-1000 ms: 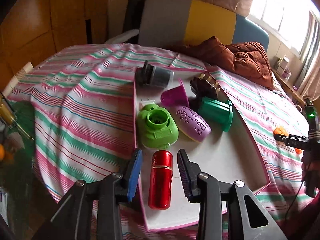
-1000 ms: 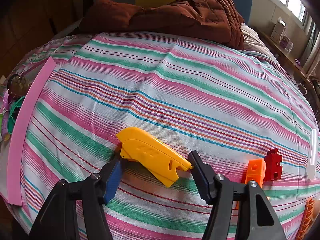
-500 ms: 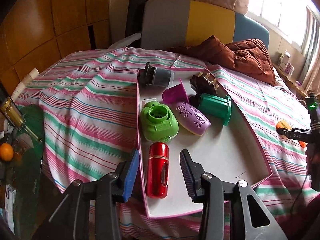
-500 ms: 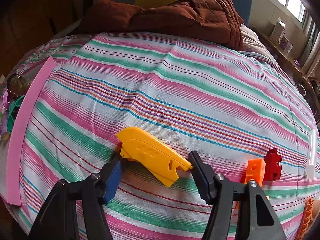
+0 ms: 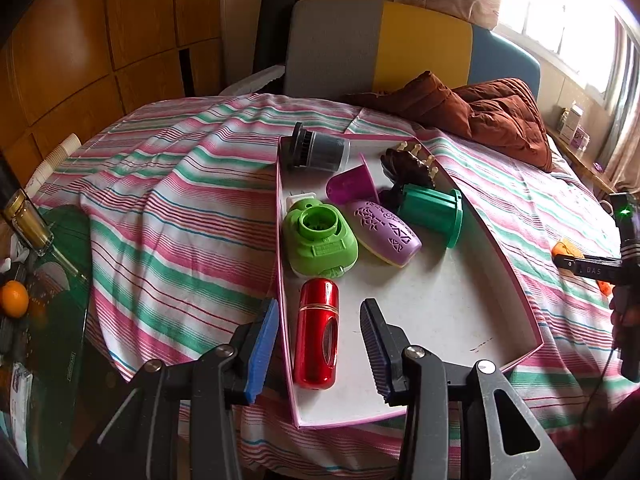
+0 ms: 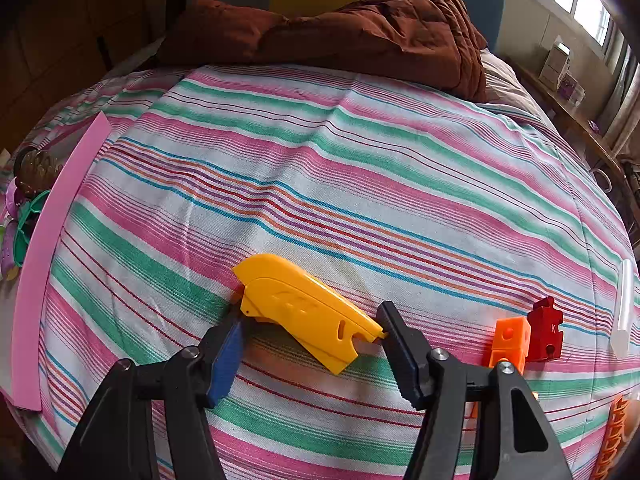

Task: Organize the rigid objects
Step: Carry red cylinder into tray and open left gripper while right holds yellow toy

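A red metallic cylinder (image 5: 318,336) lies flat near the front left of the white tray with pink walls (image 5: 440,312). My left gripper (image 5: 320,306) hangs over it, open, with a gap on each side of the cylinder. Farther back in the tray lie a green gadget (image 5: 320,240), a purple oval case (image 5: 384,232), a teal spool (image 5: 432,212), a magenta cup (image 5: 352,184) and a dark jar (image 5: 316,152). My right gripper (image 6: 310,316) is shut on a yellow utility knife (image 6: 308,312), lengthwise, its pads against both ends, over the striped bedsheet.
An orange block (image 6: 510,340), a red puzzle piece (image 6: 546,330) and a white tube (image 6: 624,304) lie on the sheet right of the knife. The tray's pink wall (image 6: 44,248) is far left. A brown quilt (image 6: 360,28) lies at the back. An orange fruit (image 5: 14,300) sits on a glass table.
My left gripper has drawn back and its jaws stand a little wider, leaving the red cylinder lying in the tray. The right gripper and the knife have not moved.
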{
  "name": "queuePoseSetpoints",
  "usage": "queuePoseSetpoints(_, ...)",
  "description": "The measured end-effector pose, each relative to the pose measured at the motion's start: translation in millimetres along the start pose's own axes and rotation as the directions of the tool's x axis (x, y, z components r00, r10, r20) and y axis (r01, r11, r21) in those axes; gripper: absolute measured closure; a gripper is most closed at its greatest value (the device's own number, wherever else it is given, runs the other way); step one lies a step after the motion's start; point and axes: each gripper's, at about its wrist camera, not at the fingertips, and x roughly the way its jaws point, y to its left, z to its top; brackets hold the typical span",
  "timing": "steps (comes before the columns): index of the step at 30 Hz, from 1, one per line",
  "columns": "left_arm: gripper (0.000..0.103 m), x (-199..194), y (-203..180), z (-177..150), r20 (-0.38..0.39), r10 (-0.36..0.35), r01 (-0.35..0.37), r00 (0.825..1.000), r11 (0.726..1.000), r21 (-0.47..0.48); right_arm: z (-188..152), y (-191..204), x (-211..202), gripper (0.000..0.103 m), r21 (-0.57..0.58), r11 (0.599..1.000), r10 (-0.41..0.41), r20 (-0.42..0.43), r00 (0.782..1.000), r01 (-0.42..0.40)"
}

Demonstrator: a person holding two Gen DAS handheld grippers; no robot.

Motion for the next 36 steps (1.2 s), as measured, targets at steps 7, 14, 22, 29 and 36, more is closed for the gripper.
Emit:
queuePoseSetpoints(7,0.06,0,1,-1,-0.005,0.001,-0.001,1.0,1.0,-0.007,0,0,0,0.039,-0.002,1.0,-0.001,0.001,1.0,0.001)
queuePoseSetpoints(14,0.058,-1,6,-2,-0.009,0.005,-0.005,1.0,1.0,-0.017,1,0,-1,0.039,0.003,1.0,-0.005,0.001,1.0,0.005)
queuePoseSetpoints(22,0.056,-5,15,-5,-0.004,0.005,-0.005,1.0,0.999,-0.044,1,1,0,0.039,0.014,1.0,-0.006,-0.001,1.0,0.006)
queuePoseSetpoints(29,0.056,-9,24,-5,0.009,0.018,-0.017,1.0,0.998,-0.06,-3,10,-8,0.039,0.029,0.999,0.035,-0.033,0.999,-0.034)
queuePoseSetpoints(36,0.056,-13,30,-9,0.009,0.02,-0.019,1.0,0.997,-0.074,-13,45,-22,0.039,0.008,0.992,0.126,-0.031,0.992,-0.125)
